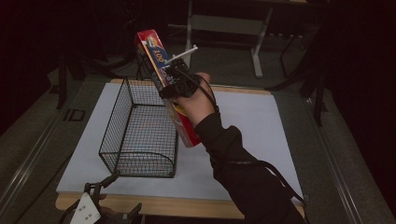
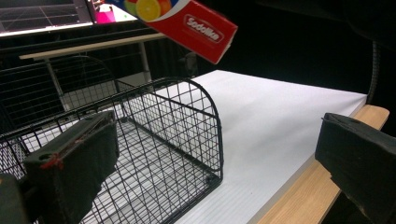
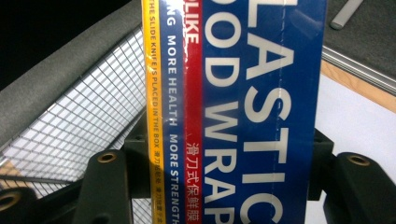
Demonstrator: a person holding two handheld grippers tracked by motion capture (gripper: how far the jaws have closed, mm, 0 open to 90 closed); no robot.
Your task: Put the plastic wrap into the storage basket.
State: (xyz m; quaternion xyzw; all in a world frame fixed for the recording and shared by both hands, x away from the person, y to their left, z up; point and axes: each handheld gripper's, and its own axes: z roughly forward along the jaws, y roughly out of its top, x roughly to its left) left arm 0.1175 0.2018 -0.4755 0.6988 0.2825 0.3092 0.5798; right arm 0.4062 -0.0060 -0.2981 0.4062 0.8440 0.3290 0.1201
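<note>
A long red and blue plastic wrap box (image 1: 164,84) is held tilted in the air above the right side of a black wire basket (image 1: 140,130). My right gripper (image 1: 176,80) is shut on the box near its middle. The right gripper view has the box's blue face (image 3: 243,112) close up between the jaws, with the basket mesh (image 3: 88,126) behind. In the left gripper view one end of the box (image 2: 196,28) hangs above the basket (image 2: 159,140). My left gripper (image 1: 100,198) stands open at the table's front edge, just in front of the basket's near corner.
The basket stands on a white board (image 1: 252,135) that covers a wooden table (image 1: 187,207). The basket is empty inside. A white desk frame (image 1: 257,46) stands beyond the table. A cable (image 1: 261,165) trails along the person's dark sleeve.
</note>
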